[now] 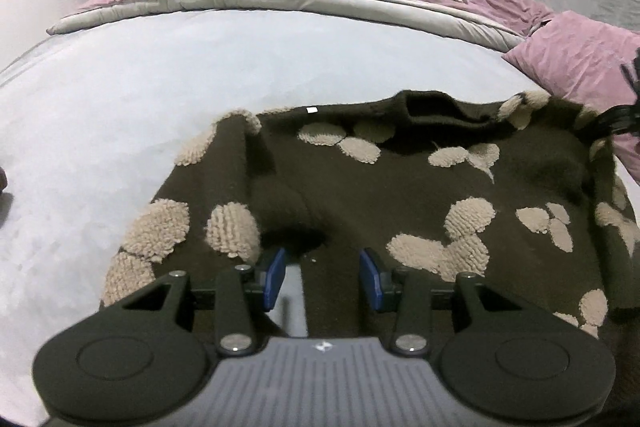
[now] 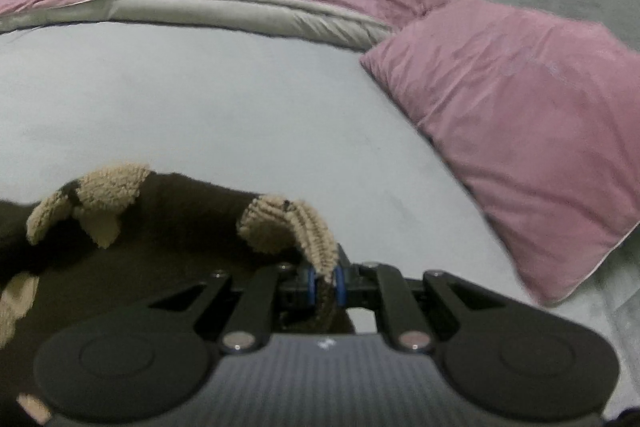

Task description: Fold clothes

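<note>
Left gripper (image 1: 323, 277) jaws spread over spotted sweater (image 1: 400, 187); right gripper (image 2: 325, 281) jaws pinch its edge; white tag (image 1: 311, 110) unreadable

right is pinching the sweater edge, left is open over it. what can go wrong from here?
1. The right gripper holds only a thin bit of the sweater edge; the thick knit could slip out if it is pulled.
2. The left gripper is open and holds nothing, so a lift from one side alone may drag or bunch the sweater, which already has a ridge.
3. The pink pillow lies close on the right; a fold swung that way could catch it.
</note>
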